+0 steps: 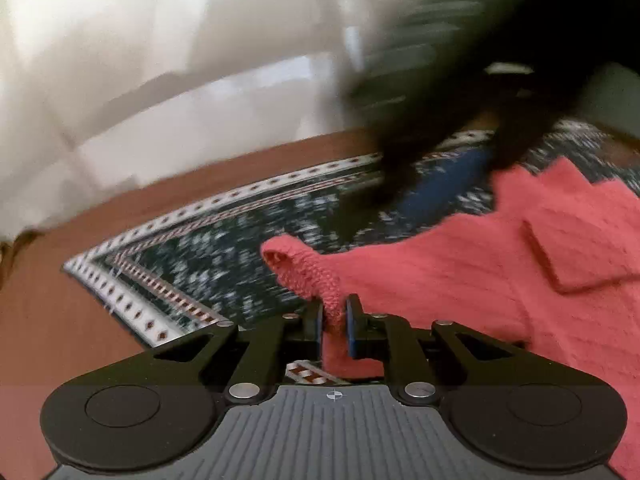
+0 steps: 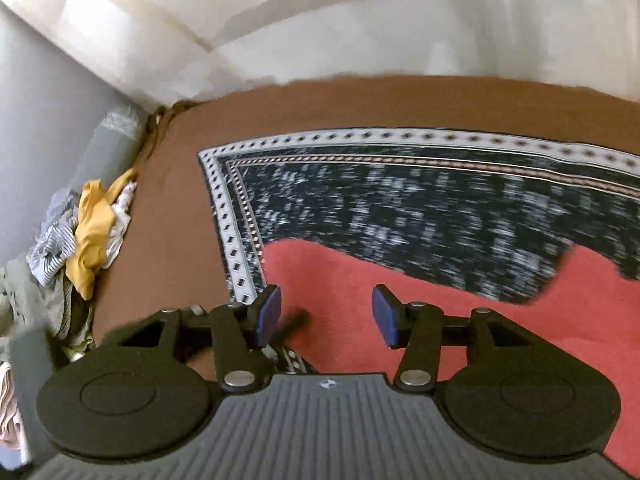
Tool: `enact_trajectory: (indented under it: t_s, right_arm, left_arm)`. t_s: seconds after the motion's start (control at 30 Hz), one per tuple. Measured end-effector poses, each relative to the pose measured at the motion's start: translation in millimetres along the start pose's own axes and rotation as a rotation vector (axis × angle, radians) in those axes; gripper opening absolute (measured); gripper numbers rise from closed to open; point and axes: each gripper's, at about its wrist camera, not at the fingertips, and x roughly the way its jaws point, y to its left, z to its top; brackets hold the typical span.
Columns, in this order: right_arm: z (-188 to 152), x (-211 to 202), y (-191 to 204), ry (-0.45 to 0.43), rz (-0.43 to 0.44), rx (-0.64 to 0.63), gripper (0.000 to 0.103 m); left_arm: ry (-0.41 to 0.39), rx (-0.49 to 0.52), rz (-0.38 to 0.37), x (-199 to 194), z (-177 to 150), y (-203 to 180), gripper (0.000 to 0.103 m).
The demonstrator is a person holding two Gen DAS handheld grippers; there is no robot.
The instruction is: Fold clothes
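One sleeve cuff (image 1: 304,272) of the pink sweater (image 1: 520,264) pinched in left tongs (image 1: 334,320), right tongs (image 2: 326,314) wide open, empty above sweater: carry cuff inward, keep tension

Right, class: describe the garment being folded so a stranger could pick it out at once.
Find the dark patterned rug with the white diamond border on the brown floor. On it lies a coral-pink knitted sweater, its ribbed sleeve cuff pinched by the left gripper. Unlike the yellow and striped clothes pile by the wall, it lies spread out.

Left tool (image 1: 334,320) pinched tight on pink knit cuff (image 1: 308,272) — right tool (image 2: 326,316) spread wide, empty.
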Motion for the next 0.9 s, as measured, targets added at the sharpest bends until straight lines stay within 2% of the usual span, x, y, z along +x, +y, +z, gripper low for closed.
enact_trajectory:
  t_s: [0.2,0.23,0.27,0.3,0.33,0.37,0.43,0.6,0.73,0.9]
  right_arm:
    - [6.6,26.7,13.5,0.077,-0.034,-0.033,0.054]
    - [6.2,29.4,14.0,0.086,-0.044,-0.035,0.051]
    - [5.3,31.5,13.6,0.094,-0.049,-0.034,0.037]
    - [4.7,32.8,12.8,0.1,-0.053,-0.031,0.028]
    - [4.1,33.3,12.0,0.103,-0.059,-0.029,0.017]
    - [3.9,32.7,11.5,0.102,-0.058,-0.025,0.014]
    - [4.2,29.1,10.9,0.095,-0.04,-0.016,0.012]
    - [9.8,14.4,9.3,0.058,-0.001,0.006,0.011]
    - [14.1,2.2,8.8,0.034,0.045,0.035,0.011]
    - [14.9,-14.9,9.5,0.014,0.081,0.043,0.011]
  left_arm:
    - [-0.011,0.011,-0.004,0.2,4.6,-9.5,0.007]
    - [-0.012,0.01,-0.005,-0.6,5.5,-9.0,0.007]
    - [-0.01,0.006,-0.003,-1.2,5.4,-8.3,0.008]
    - [-0.007,0.003,0.0,-1.8,5.3,-7.6,0.011]
    - [-0.002,-0.011,0.0,-2.5,4.2,-6.9,0.027]
    - [0.004,-0.025,0.0,-3.2,3.1,-6.1,0.035]
    - [0.015,-0.054,0.001,-4.6,0.7,-4.6,0.054]
    - [0.043,-0.127,0.002,-8.2,-5.1,-0.8,0.068]
    - [0.066,-0.186,0.003,-11.0,-9.8,2.2,0.068]
    - [0.053,-0.258,-0.022,-5.8,2.0,-1.7,0.067]
